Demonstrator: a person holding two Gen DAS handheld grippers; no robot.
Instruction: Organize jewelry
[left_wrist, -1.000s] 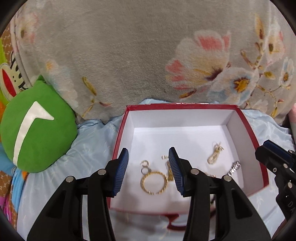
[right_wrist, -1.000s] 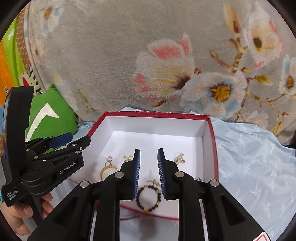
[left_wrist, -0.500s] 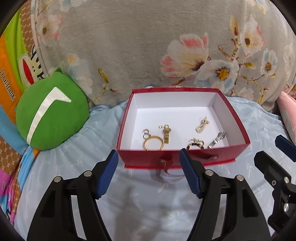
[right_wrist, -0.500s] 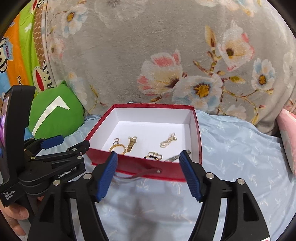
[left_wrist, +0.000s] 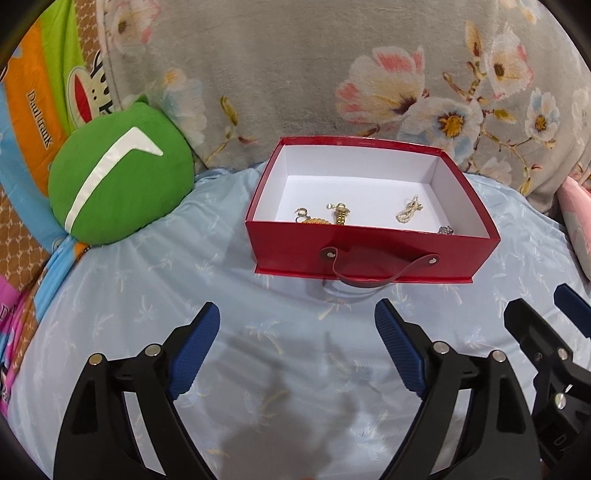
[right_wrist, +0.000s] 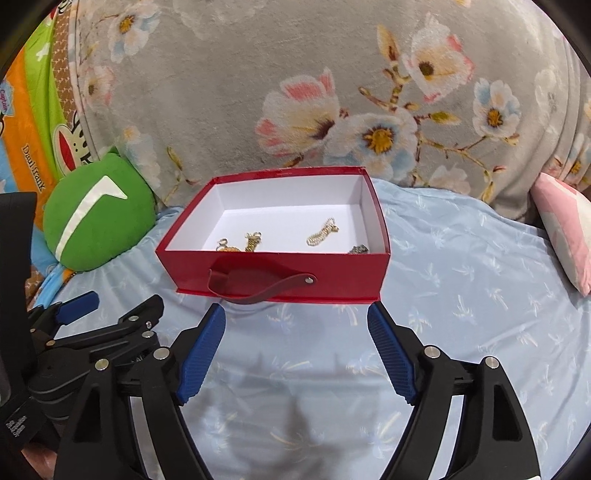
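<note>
A red box with a white inside and a red strap handle sits on the light blue bedspread; it also shows in the right wrist view. Inside lie a gold bracelet, a gold watch, a pearl-like chain and a dark piece by the right wall. The chain and the watch also show in the right wrist view. My left gripper is open and empty, in front of the box. My right gripper is open and empty, also in front of it.
A round green cushion lies left of the box. A grey floral blanket rises behind it. A pink pillow sits at the right. The left gripper's body shows at the right view's lower left.
Both grippers have pulled back out of the box toward me and opened wide. The beaded bracelet held by the right gripper now lies in the box.
</note>
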